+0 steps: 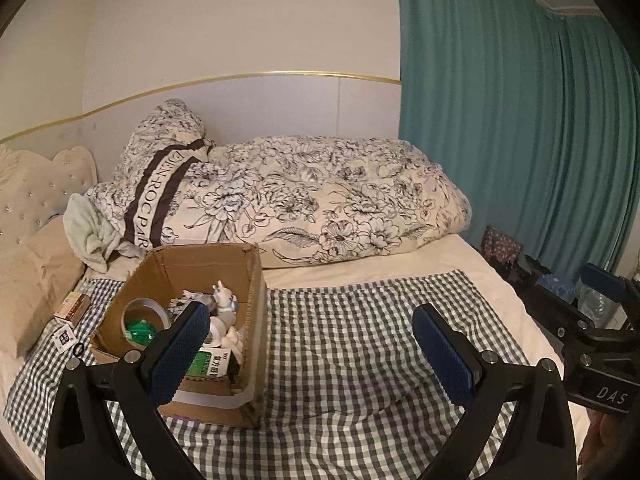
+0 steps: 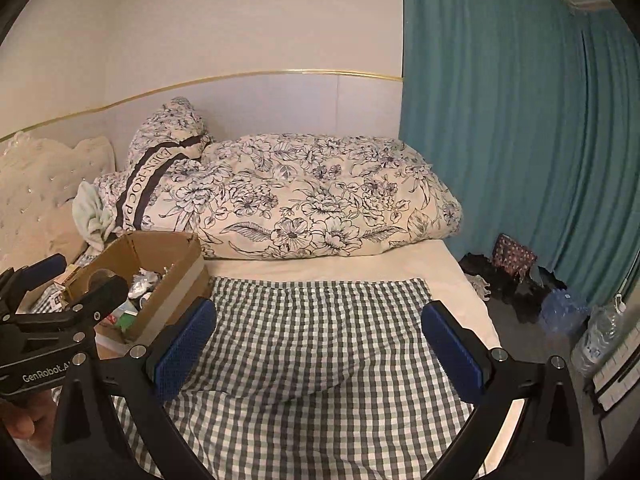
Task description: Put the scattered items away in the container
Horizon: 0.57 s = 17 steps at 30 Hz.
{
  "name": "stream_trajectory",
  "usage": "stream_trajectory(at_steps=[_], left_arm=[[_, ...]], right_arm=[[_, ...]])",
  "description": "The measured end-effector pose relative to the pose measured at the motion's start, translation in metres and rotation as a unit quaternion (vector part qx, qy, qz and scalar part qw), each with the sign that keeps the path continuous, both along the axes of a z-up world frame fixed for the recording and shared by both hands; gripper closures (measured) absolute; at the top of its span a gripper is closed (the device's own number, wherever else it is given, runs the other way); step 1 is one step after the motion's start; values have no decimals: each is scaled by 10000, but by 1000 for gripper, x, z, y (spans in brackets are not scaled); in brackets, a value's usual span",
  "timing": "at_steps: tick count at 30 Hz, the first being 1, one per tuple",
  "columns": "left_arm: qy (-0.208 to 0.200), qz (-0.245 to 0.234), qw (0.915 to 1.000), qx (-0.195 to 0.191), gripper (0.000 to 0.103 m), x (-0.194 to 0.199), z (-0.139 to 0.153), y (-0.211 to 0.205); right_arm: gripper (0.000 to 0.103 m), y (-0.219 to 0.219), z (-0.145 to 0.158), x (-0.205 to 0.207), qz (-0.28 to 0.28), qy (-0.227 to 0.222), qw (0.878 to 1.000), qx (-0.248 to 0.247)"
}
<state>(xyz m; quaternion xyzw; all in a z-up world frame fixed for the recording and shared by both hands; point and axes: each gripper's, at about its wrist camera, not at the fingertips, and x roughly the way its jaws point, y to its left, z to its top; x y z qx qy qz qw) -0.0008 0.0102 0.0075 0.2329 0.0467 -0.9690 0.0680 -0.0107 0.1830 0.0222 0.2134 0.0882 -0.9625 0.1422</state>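
Observation:
An open cardboard box (image 1: 200, 264) stands on a checked cloth (image 1: 360, 340) on the bed, at the left. It holds a tape roll (image 1: 142, 312), a green packet (image 1: 140, 331), a white figurine (image 1: 224, 300) and a green-and-white carton (image 1: 212, 364). A small orange-and-white box (image 1: 72, 305) and a black-and-white tag (image 1: 64, 336) lie on the cloth left of the cardboard box. My left gripper (image 1: 312, 348) is open and empty, its left finger in front of the box. My right gripper (image 2: 318, 338) is open and empty over bare cloth (image 2: 320, 320), right of the box (image 2: 168, 276).
A rolled floral duvet (image 1: 320, 196) and pillows lie along the back of the bed. A tufted headboard (image 1: 32, 192) is at the left. A teal curtain (image 2: 520, 120) hangs at the right. Bags and water bottles (image 2: 596, 332) sit on the floor beside the bed.

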Motion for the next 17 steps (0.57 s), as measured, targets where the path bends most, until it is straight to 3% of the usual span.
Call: stream_trajectory(at_steps=[17], left_arm=[[-134,7,9999,77,0,-10,-9,16]], right_arm=[[0,14,-10,-19,-92,-153,9998,-117]])
